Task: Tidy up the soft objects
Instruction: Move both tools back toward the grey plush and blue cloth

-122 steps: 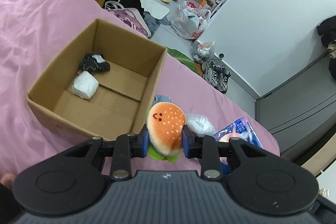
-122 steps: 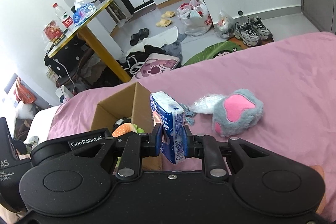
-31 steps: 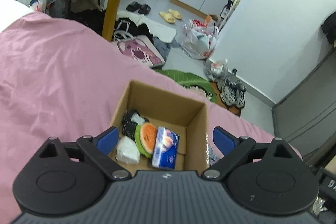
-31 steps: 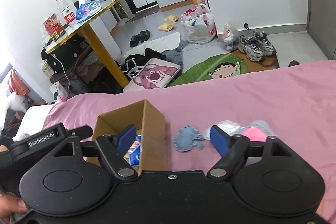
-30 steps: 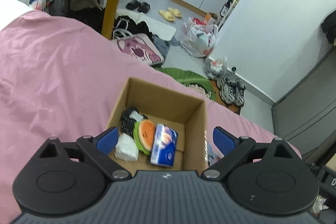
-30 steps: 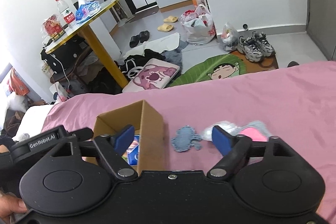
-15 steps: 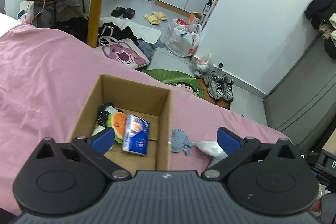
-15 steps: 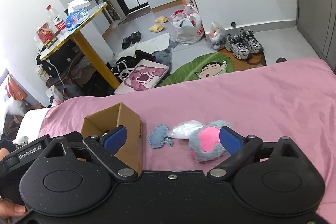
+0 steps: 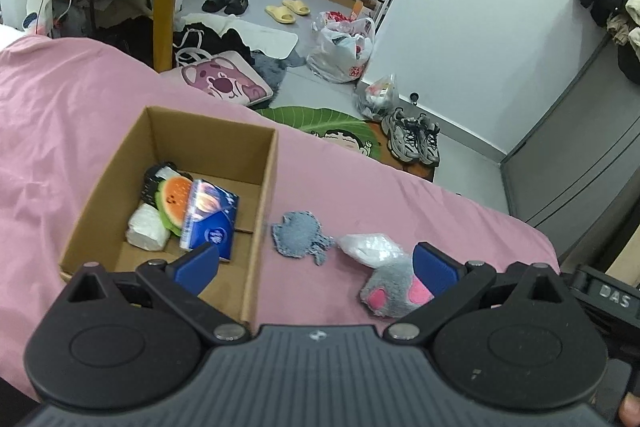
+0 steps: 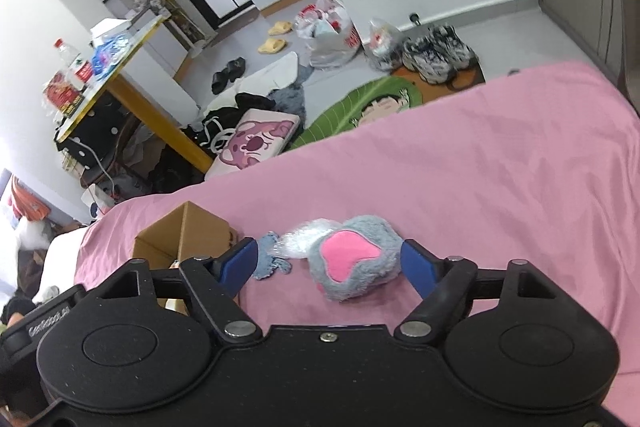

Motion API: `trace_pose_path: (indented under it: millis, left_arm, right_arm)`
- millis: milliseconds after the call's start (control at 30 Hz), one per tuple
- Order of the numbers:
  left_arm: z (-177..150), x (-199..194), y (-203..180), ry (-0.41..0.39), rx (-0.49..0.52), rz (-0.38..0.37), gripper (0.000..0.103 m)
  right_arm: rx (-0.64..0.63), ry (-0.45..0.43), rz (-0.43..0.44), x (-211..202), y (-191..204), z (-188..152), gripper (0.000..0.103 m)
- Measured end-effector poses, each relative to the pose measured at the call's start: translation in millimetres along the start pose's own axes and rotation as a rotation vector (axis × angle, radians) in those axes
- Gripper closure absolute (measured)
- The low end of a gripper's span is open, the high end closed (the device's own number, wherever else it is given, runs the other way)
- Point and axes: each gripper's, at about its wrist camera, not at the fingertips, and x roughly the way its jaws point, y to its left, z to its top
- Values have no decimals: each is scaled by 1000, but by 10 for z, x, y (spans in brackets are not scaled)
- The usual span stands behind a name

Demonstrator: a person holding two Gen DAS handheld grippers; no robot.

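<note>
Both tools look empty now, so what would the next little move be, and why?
Probably lower the right tool around the grey paw plush and close. Its jaws are open and the plush lies between them on the bed, outside the box, beside a blue patch and clear bag.

Box (image 9: 264, 187) on bedspread (image 9: 72, 115), cloth patch (image 9: 298, 233), bag (image 9: 366, 247), plush paw (image 9: 390, 285) in a row to its right
</note>
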Motion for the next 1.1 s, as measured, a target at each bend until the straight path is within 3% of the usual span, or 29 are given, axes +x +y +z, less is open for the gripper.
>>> trace_pose_path:
  millis: [300,633,833,1100]
  left_arm:
    - [-68,301,-175,33,-43,6,5]
    - [-116,722,-281,105,-116,-22,42]
    - [-142,934,-272,142,-152,-26,55]
    - [-155,1167,-341,176,-193,-25,55]
  right_arm:
    - [45,58,-5,365,-138,82,29]
    - [50,129,-50,849,-221,129,30]
    - [56,161,-62,1037,-297,152,34]
    - [78,203,-65,1101,-397,104,55]
